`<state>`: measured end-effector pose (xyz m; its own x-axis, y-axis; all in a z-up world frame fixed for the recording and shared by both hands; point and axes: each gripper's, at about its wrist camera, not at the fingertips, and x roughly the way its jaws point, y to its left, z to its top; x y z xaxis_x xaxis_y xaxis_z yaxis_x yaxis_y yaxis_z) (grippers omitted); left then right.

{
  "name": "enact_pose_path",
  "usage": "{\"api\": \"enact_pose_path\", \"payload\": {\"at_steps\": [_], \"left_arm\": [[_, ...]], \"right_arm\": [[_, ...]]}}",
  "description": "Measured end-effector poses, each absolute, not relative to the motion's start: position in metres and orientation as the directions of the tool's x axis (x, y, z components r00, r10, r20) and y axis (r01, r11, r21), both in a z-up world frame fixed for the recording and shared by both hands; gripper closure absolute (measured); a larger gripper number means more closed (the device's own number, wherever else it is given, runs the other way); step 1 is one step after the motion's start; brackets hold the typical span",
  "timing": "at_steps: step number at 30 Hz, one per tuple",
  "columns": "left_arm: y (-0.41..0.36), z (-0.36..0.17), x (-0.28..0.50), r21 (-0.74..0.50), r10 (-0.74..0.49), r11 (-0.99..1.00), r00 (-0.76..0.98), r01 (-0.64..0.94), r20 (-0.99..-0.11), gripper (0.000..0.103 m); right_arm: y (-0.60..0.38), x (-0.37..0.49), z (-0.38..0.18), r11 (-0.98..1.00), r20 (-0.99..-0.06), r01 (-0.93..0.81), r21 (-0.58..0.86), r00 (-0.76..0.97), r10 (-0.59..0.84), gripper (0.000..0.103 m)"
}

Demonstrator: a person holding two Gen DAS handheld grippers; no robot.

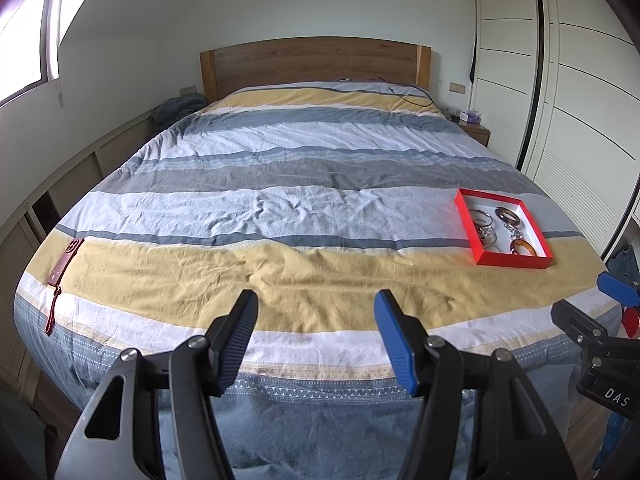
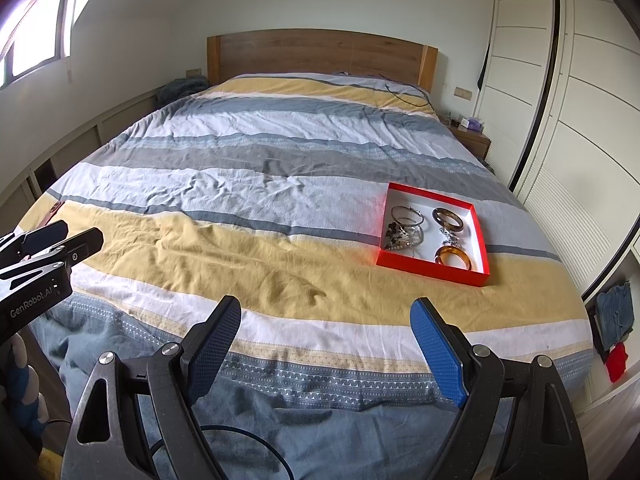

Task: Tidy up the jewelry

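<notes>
A shallow red tray (image 1: 464,216) (image 2: 382,232) with a white floor lies on the striped bed, right of centre. It holds silver bangles (image 2: 407,214), a dark brown bangle (image 2: 448,216), an amber bangle (image 2: 453,257) (image 1: 523,247) and a tangle of beaded pieces (image 2: 400,238). My left gripper (image 1: 316,304) is open and empty above the bed's foot, well left of the tray. My right gripper (image 2: 326,312) is open and empty, near the bed's foot, short of the tray. Each gripper shows at the edge of the other's view.
A red phone (image 1: 66,256) with a wrist strap lies at the bed's left edge. A black cable (image 1: 412,96) lies near the wooden headboard (image 1: 316,60). White wardrobes (image 1: 560,92) stand on the right, a nightstand (image 2: 470,140) beside the bed. Clothes lie on the floor at right.
</notes>
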<state>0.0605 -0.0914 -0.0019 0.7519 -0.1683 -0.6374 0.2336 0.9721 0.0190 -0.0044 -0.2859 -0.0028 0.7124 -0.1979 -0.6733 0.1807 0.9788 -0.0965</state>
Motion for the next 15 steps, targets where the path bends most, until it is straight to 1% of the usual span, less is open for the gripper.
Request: {"api": "enact_pose_path", "payload": {"at_steps": [15], "left_arm": [[-0.0919, -0.0034, 0.0589, 0.017, -0.174, 0.971, 0.749, 0.240, -0.639, 0.045]], "right_arm": [[-0.2856, -0.0047, -0.0034, 0.979, -0.676, 0.178, -0.096, 0.710, -0.196, 0.017]]}}
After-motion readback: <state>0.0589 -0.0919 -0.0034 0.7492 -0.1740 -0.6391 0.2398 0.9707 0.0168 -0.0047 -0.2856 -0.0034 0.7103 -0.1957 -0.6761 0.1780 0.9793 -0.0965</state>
